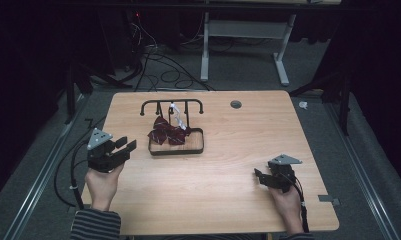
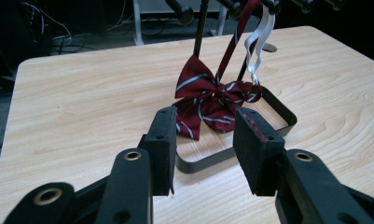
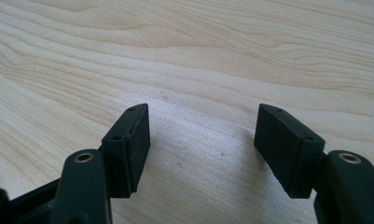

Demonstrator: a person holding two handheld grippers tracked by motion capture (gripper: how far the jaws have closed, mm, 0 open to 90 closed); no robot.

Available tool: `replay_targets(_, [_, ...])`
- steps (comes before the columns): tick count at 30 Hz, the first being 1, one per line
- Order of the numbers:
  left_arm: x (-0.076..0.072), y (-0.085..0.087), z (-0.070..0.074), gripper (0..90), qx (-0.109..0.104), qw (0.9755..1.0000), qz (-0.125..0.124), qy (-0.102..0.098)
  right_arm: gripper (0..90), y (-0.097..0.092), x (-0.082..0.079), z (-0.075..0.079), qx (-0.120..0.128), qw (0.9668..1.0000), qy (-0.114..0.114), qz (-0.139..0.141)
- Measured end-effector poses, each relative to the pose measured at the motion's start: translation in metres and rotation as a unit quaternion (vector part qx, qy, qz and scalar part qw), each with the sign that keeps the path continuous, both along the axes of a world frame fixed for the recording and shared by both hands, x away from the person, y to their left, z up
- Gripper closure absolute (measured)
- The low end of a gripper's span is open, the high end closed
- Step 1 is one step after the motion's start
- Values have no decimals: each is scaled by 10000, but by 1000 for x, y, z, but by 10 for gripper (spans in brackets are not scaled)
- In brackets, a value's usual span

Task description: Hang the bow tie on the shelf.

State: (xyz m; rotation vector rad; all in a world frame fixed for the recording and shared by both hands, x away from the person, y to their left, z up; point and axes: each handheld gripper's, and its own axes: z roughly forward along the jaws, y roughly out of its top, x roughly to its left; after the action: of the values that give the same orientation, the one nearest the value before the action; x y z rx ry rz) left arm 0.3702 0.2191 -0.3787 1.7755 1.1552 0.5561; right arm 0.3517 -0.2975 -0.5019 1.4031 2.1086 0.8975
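A person at a wooden table works 2 hand-held grippers around a dark red striped bow tie. The tie lies in a black wire stand that sits left of centre toward the table's far edge, and a white strap runs up from it to the stand's top rail. Whether the strap is hooked over the rail or merely draped there is hard to tell in the dim light.

The left gripper sits near the table's left edge, just short of the stand's left side. Its jaws are parted to a middling width with nothing between them, and in the left gripper view they frame the tie and the stand's near rim. The right gripper hangs low over bare wood near the near right corner, well apart from the stand, its jaws wide and empty.

The step in hand appears to be the left gripper's approach to the tie. The next move likely calls for carrying the jaws over the stand's low rim, setting them astride one wing or the knot, and closing only once fabric is between the pads. Since the strap may catch on the rail, a lift would probably need to go upward before pulling away.
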Motion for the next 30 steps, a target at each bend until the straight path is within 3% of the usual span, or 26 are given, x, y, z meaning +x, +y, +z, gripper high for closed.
replay_targets(11, [-7, 3, -15, 584, -89, 9999, 6, 115, 373, 0, 0, 0, -2, 10000, 0, 3])
replay_targets(14, [-8, 2, -20, 585, 4, 9998, 13, 198, 373, 0, 0, 0, -3, 10000, -1, 4])
replay_targets(30, [-17, 2, -44, 580, 28, 9991, -94, 420, 373, 0, 0, 0, -3, 10000, -1, 3])
